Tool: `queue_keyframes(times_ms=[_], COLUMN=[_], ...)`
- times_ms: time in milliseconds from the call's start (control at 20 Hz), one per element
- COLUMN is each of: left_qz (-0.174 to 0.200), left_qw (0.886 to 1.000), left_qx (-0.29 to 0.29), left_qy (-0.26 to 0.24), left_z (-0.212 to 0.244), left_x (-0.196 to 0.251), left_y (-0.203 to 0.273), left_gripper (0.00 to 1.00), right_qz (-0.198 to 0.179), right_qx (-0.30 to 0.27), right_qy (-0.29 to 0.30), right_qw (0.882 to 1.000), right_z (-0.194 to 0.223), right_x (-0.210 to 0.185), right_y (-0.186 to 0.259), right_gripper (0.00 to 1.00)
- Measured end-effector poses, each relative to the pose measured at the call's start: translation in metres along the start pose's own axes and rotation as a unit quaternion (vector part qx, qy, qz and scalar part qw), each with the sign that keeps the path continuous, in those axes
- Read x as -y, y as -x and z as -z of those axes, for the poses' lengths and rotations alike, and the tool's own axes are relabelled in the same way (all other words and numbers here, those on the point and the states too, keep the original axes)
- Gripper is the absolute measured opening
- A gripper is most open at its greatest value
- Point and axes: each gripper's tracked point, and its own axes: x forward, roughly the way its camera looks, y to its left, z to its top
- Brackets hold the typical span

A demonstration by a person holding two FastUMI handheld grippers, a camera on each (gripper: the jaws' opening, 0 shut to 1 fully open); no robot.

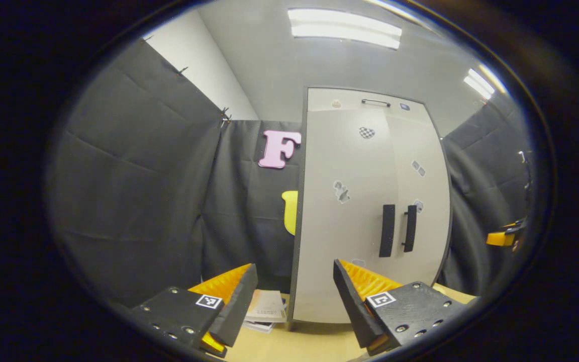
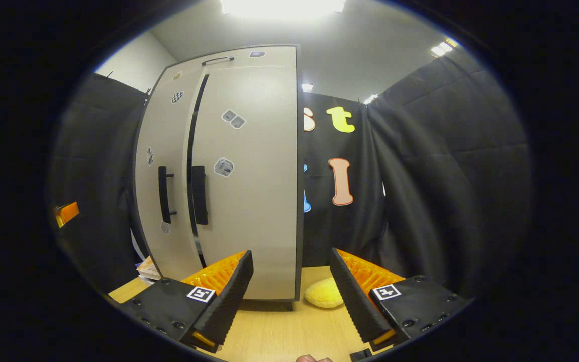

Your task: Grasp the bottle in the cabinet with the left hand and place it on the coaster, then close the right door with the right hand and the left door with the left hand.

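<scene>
1. My left gripper (image 1: 294, 296) is open, its two fingers spread wide with nothing between them, held low over the wooden table (image 1: 289, 344).
2. My right gripper (image 2: 292, 286) is open too, fingers apart and empty, also low over the table (image 2: 279, 332).
3. The cabinet (image 1: 365, 201) stands upright on the table in front of me, and in the left gripper view both of its doors look shut.
4. The left door (image 1: 342, 211) and the right door (image 1: 420, 191) meet at the middle, where two dark upright handles (image 1: 386, 230) sit side by side.
5. In the right gripper view a thin dark gap runs down between the doors (image 2: 244, 176); I cannot tell whether one is slightly ajar.
6. I cannot tell where the bottle is.
7. A soft yellow round thing (image 2: 323, 293) lies on the table just beside the cabinet's right corner; I cannot tell whether it is the coaster.
8. A small stack of books (image 1: 267, 309) lies on the table beside the cabinet's left side.
9. Small stickers (image 2: 233, 118) dot the doors.
10. Black cloth (image 1: 133, 191) hangs behind and to both sides.
</scene>
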Motion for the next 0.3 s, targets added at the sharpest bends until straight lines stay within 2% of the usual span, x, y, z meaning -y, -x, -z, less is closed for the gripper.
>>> queue_keyframes(times_ms=[100,250,300], left_qz=[0.004,0.001,0.005], left_qw=[1.000,1.000,1.000], left_qx=[-0.005,-0.007,-0.006], left_qy=[-0.003,0.004,0.005], left_z=[0.002,0.000,0.001], left_x=[-0.002,-0.003,-0.002], left_y=[-0.001,-0.002,-0.001], left_gripper=[0.88,0.88,0.95], right_qz=[0.022,0.027,0.028], right_qx=[0.001,-0.012,-0.016], right_qy=[-0.008,-0.024,-0.025], right_qw=[1.000,0.999,0.999], right_z=[0.003,0.010,0.011], right_x=[0.007,0.008,0.009], right_y=[-0.001,-0.003,-0.003], right_gripper=[0.98,0.98,0.98])
